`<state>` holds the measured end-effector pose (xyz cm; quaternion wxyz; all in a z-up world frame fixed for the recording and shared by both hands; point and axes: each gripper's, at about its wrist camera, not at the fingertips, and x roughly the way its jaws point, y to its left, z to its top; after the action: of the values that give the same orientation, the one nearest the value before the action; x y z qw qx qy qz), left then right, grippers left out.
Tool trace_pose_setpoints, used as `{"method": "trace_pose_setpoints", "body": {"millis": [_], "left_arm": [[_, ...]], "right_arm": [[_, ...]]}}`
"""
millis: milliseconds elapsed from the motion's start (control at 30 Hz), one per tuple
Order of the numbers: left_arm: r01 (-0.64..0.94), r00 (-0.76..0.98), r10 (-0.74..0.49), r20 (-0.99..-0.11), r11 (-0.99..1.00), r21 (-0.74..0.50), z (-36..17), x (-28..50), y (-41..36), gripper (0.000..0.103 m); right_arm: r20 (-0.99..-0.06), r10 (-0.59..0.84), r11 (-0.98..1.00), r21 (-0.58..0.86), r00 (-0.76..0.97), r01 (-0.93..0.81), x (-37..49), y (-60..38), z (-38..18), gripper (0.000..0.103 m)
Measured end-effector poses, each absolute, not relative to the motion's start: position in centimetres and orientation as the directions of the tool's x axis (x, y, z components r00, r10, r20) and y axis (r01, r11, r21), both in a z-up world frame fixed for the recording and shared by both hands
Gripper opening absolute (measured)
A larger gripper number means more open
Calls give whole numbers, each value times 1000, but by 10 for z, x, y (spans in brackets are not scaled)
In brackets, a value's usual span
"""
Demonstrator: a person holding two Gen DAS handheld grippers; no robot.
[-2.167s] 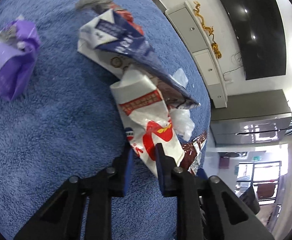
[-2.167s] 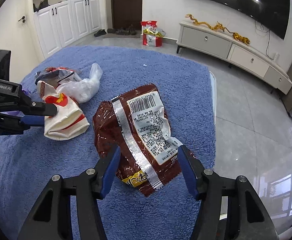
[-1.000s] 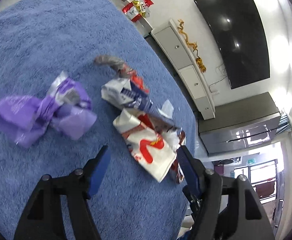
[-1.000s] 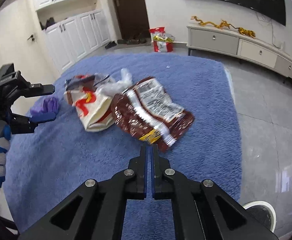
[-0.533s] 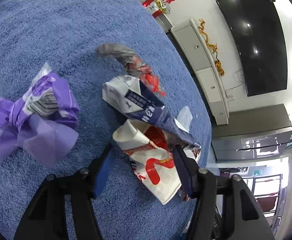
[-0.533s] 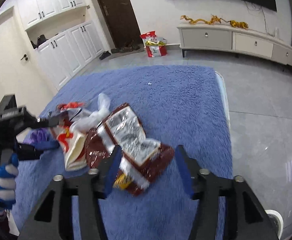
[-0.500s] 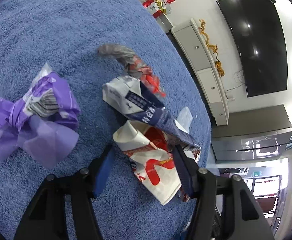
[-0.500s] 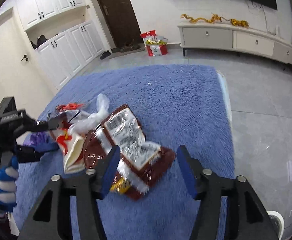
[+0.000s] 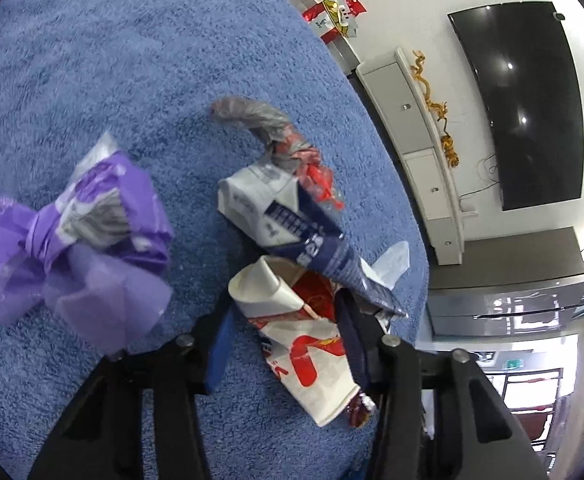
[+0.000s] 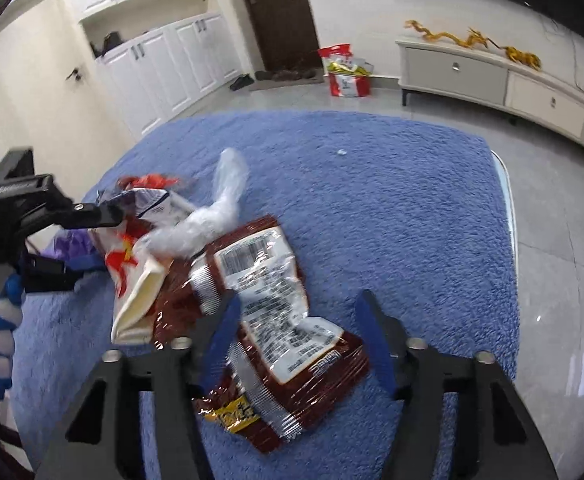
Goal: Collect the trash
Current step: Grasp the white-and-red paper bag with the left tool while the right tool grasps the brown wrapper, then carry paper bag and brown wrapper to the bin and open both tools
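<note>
Trash lies heaped toward one edge of the blue rug [image 10: 372,184], and both tools now straddle a piece of it. The left tool [image 9: 284,328] has come in over the red-and-white paper bag [image 9: 300,332]; its jaws, wider a second ago, are closing with the bag between them, the pads not yet clearly pressing. The right tool [image 10: 296,336], pressed together a second ago, has sprung apart and is narrowing again around the brown snack wrapper [image 10: 268,300], which has crumpled and slid against the bag. Just beyond lie a navy-and-white carton [image 9: 292,220], clear plastic [image 10: 216,216] and a grey twisted wrapper [image 9: 260,124]; a purple wrapper [image 9: 76,240] sits apart. Probably two grabs are moments away, gathering the pile together.
</note>
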<state>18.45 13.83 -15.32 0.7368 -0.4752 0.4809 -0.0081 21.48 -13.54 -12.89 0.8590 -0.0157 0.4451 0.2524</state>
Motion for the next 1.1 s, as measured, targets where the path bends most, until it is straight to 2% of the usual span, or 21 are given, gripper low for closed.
{"method": "trace_pose_setpoints", "body": {"millis": [133, 433, 500, 533, 567, 733, 900, 1067, 1100], "left_arm": [[-444, 535, -499, -682, 520, -730, -158, 175, 144, 42], [-414, 547, -514, -661, 520, -747, -158, 156, 150, 38], [-404, 554, -514, -655, 521, -751, -158, 151, 155, 37], [-401, 557, -512, -654, 524, -751, -156, 149, 156, 36], [-398, 559, -511, -653, 526, -752, -153, 153, 156, 36], [-384, 574, -504, -645, 530, -756, -145, 133, 164, 34], [-345, 601, -506, -619, 534, -772, -128, 114, 173, 26], [-310, 616, -506, -604, 549, -776, -112, 98, 181, 24], [-301, 617, -513, -597, 547, -781, -110, 94, 181, 18]], "right_arm": [[-774, 440, 855, 206, 455, -476, 201, -135, -129, 50], [-780, 485, 814, 237, 396, -530, 157, -135, -129, 51], [-782, 488, 810, 239, 388, -536, 147, -132, -130, 48], [-784, 485, 808, 232, 389, -541, 140, -130, -130, 42], [-786, 484, 809, 233, 386, -540, 137, -129, -131, 29], [-789, 474, 817, 229, 390, -529, 120, -129, -131, 12], [-767, 461, 838, 211, 446, -504, 99, -134, -117, 12], [-745, 453, 845, 184, 490, -502, 71, -141, -96, 12], [-740, 451, 847, 180, 498, -500, 66, -141, -93, 12]]}}
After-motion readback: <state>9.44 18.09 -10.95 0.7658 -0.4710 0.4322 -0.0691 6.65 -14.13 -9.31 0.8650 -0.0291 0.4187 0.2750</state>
